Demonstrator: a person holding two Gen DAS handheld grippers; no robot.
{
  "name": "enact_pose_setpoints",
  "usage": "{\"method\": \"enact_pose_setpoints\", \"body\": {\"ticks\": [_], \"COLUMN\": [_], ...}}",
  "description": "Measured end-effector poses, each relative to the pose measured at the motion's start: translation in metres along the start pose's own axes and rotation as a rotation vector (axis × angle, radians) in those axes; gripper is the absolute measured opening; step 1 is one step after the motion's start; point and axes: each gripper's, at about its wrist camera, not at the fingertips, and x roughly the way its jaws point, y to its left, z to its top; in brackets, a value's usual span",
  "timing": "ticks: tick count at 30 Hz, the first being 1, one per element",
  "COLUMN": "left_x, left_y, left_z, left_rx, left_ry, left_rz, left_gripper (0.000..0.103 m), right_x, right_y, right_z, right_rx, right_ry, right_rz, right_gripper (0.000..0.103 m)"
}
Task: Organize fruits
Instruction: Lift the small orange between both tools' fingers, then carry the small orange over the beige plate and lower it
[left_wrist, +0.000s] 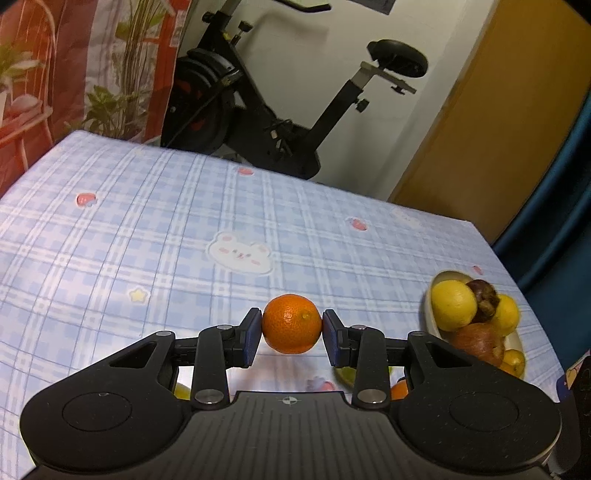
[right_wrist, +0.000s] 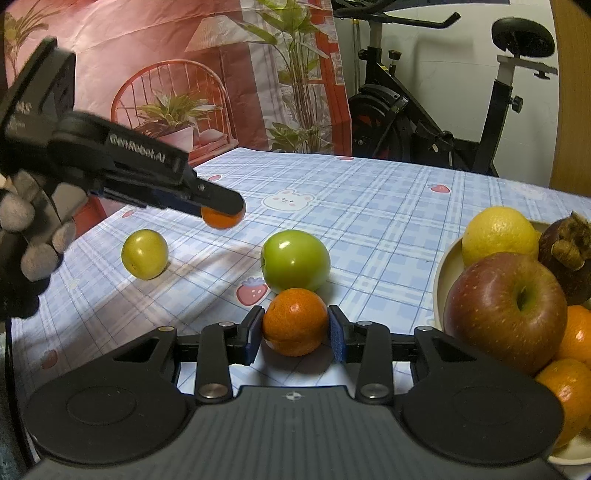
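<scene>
My left gripper is shut on a small orange and holds it above the checked tablecloth. It also shows in the right wrist view, raised at the left with the orange in its fingers. My right gripper is shut on a second orange low over the cloth. A cream fruit bowl at the right holds a red apple, a lemon, a mangosteen and oranges. The bowl is at the right of the left wrist view.
A green apple and a yellow-green fruit lie loose on the blue checked tablecloth. An exercise bike stands behind the table. A printed backdrop hangs at the back left. A wooden door is at the right.
</scene>
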Motion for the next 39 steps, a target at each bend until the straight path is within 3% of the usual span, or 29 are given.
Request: {"method": "enact_pose_setpoints", "body": {"ticks": [5, 9, 16, 22, 34, 39], "left_x": [-0.008, -0.005, 0.021, 0.056, 0.09, 0.092], "left_y": [-0.026, -0.06, -0.131, -0.183, -0.194, -0.196], "left_z": [0.006, 0.011, 0.014, 0.001, -0.007, -0.007], "left_rx": [0.042, 0.101, 0.228, 0.339, 0.396, 0.397], "left_ry": [-0.023, -0.035, -0.007, 0.041, 0.101, 0.113], "left_rz": [-0.032, -0.08, -0.182, -0.231, -0.187, -0.177], "left_gripper": [0.038, 0.038, 0.038, 0.038, 0.038, 0.038], "right_x": [-0.023, -0.048, -0.096, -0.116, -0.12, -0.114], "right_y": [-0.005, -0.017, -0.054, -0.095, -0.126, -0.127], "right_z": [0.005, 0.006, 0.002, -0.016, -0.035, -0.039], "right_rx": [0.031, 0.067, 0.126, 0.214, 0.313, 0.334], "right_ry": [-0.082, -0.142, -0.257, -0.258, -0.265, -0.254], "right_rz": [0.012, -0.026, -0.17, -0.32, -0.338, -0.342], "right_gripper": [0.039, 0.039, 0.039, 0.039, 0.039, 0.045]}}
